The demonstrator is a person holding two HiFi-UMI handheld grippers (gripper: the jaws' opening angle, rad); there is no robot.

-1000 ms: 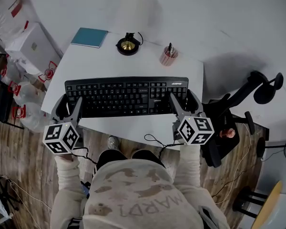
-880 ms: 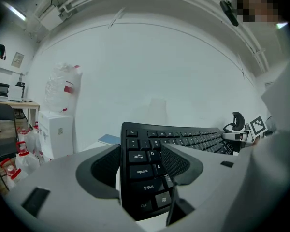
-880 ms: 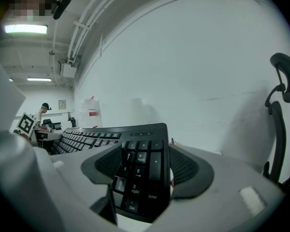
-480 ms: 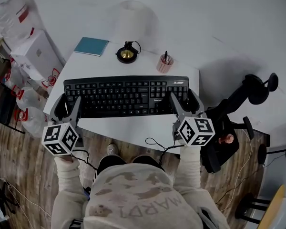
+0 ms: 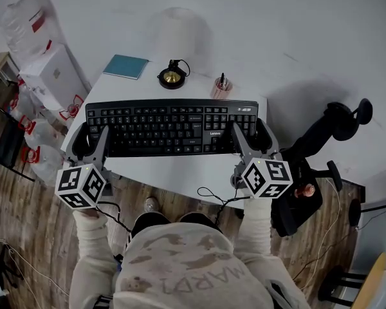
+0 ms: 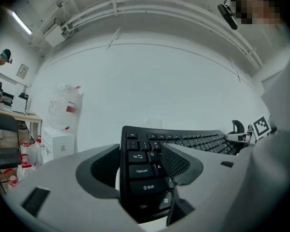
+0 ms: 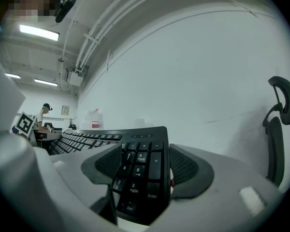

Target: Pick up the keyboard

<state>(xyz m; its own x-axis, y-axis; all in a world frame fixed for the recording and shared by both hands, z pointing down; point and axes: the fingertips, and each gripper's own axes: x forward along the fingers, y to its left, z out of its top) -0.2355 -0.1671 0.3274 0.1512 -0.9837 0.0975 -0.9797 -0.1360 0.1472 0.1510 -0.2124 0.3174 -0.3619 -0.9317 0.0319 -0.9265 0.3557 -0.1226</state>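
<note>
A black keyboard (image 5: 170, 127) hangs level a little above the white table (image 5: 180, 169), held at both ends. My left gripper (image 5: 90, 138) is shut on its left end; in the left gripper view the pads of the left gripper (image 6: 141, 167) press the keyboard (image 6: 193, 140) around the Caps Lock and Shift keys. My right gripper (image 5: 249, 134) is shut on the number-pad end. In the right gripper view the right gripper (image 7: 141, 167) clamps the keyboard (image 7: 87, 137) across the numeric keys.
On the table's far side lie a teal notebook (image 5: 125, 66), a black lamp base (image 5: 172, 77) and a pen cup (image 5: 221, 87). A black office chair (image 5: 312, 163) stands at the right. White boxes and bags (image 5: 45, 76) crowd the floor at the left.
Both grippers have risen together with the keyboard between them. It now stands higher off the table and sits further up the head view.
</note>
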